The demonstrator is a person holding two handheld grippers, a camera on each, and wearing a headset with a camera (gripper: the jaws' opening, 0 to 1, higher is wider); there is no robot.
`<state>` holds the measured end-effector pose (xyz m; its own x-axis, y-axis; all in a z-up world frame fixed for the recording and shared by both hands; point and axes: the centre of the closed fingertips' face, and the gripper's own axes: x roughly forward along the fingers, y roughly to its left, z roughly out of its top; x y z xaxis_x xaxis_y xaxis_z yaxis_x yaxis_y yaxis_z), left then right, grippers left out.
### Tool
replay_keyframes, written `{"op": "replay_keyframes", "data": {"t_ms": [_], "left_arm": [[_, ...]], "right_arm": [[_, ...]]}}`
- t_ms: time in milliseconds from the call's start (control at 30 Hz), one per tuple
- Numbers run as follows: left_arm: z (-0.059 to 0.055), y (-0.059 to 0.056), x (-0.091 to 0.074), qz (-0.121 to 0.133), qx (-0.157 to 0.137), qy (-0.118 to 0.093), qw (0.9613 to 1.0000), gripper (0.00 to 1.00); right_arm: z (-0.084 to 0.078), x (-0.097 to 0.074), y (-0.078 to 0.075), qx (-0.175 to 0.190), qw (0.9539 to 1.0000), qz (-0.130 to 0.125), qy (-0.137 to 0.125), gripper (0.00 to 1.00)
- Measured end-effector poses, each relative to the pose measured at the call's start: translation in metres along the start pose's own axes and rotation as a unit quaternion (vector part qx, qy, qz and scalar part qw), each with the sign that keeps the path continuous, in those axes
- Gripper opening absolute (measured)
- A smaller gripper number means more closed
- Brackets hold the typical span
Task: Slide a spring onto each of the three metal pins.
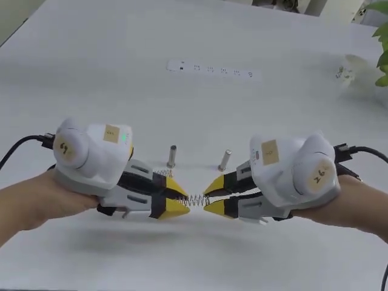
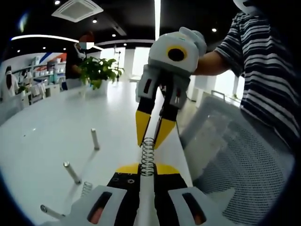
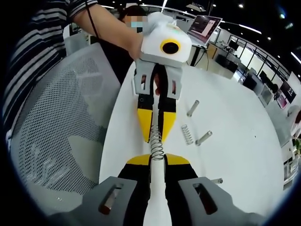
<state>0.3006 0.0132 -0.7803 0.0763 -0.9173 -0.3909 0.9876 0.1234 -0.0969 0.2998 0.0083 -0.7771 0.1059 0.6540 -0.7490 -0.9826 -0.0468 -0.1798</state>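
A small steel spring [image 1: 195,199] hangs level between my two grippers, just above the white table [image 1: 194,109]. My left gripper [image 1: 183,202] is shut on one end of the spring [image 2: 147,157]. My right gripper [image 1: 206,199] pinches the other end of the spring [image 3: 156,141]. Behind the grippers stand two short metal pins [image 1: 173,156] [image 1: 225,159], bare. In the left gripper view I see three pins [image 2: 95,139] [image 2: 71,172] [image 2: 49,212], and a second spring [image 2: 86,188] lies on the table beside them. That loose spring [image 3: 187,134] lies between two pins [image 3: 193,107] [image 3: 203,137].
A white power strip [image 1: 209,68] lies far back on the table. A plant [image 1: 382,42] and a small pale object [image 1: 345,73] sit at the back right. A mesh chair [image 2: 235,155] stands at the table's near edge, by the person in a striped shirt.
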Motion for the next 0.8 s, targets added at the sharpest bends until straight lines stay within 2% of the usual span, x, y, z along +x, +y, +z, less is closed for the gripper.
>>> {"op": "replay_keyframes", "data": {"t_ms": [267,533,800], "left_arm": [[-0.003,-0.001,0.0,-0.002,0.005,0.008,1.0,0.02],[-0.001,-0.001,-0.001,0.001,0.007,0.005,1.0,0.02],[0.001,-0.002,-0.001,0.002,0.011,0.004,0.9999,0.02]], "right_arm": [[0.009,-0.002,0.001,-0.016,0.9999,0.005,-0.004,0.08],[0.023,-0.007,-0.002,-0.025,0.9996,0.007,-0.015,0.08],[0.037,-0.008,-0.003,0.001,0.9989,0.016,-0.044,0.08]]}}
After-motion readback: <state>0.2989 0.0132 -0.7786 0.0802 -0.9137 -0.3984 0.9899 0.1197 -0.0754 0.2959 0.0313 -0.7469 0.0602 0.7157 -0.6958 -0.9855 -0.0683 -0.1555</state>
